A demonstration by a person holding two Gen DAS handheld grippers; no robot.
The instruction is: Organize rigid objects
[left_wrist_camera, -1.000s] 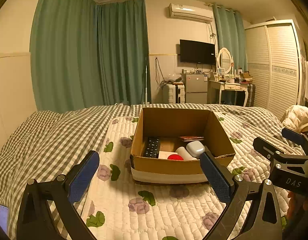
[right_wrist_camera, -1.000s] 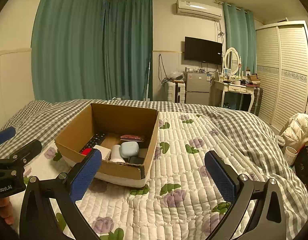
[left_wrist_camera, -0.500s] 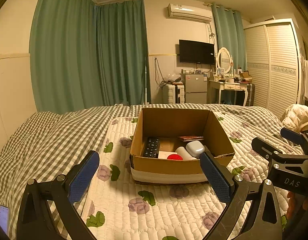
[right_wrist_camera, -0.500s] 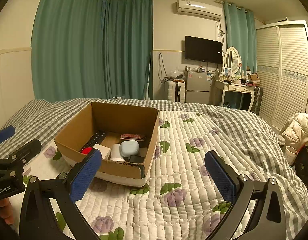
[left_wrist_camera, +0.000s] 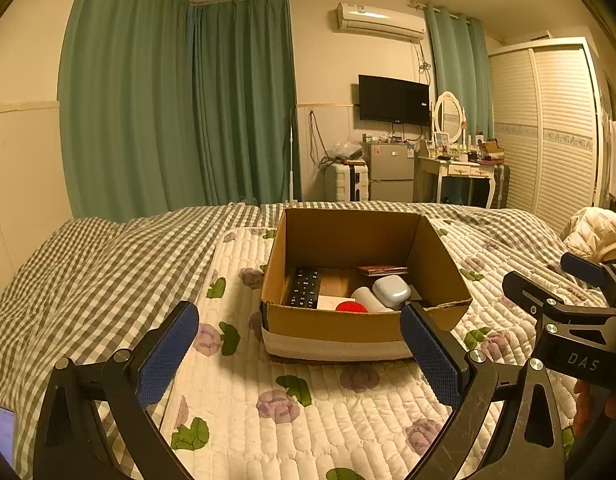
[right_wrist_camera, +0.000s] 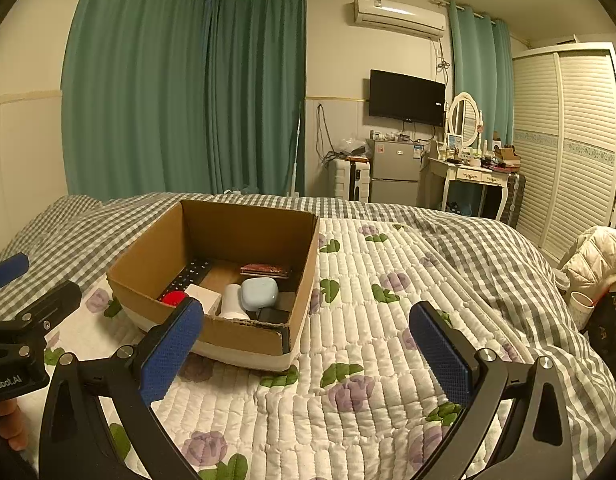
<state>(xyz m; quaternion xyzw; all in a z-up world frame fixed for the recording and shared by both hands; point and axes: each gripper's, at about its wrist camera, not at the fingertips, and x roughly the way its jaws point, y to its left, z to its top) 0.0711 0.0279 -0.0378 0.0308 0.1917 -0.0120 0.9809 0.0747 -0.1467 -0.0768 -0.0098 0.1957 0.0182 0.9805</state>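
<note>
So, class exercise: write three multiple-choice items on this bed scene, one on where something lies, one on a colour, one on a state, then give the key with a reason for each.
1. Where is the black remote?
A. Along the left side of the cardboard box, as the left wrist view shows it
B. On the quilt beside the box
C. On the dressing table

2. What colour is the rounded case in the box?
A. Bright yellow
B. Pale blue
C. Black

3. What state is the left gripper in?
A. Shut on the remote
B. Shut and holding nothing
C. Open and holding nothing

Key: 1 A, the remote lies flat against the box's left wall. 2 B, the case looks pale blue in both views. 3 C, its blue-padded fingers stand wide apart with only quilt and box between them.
</note>
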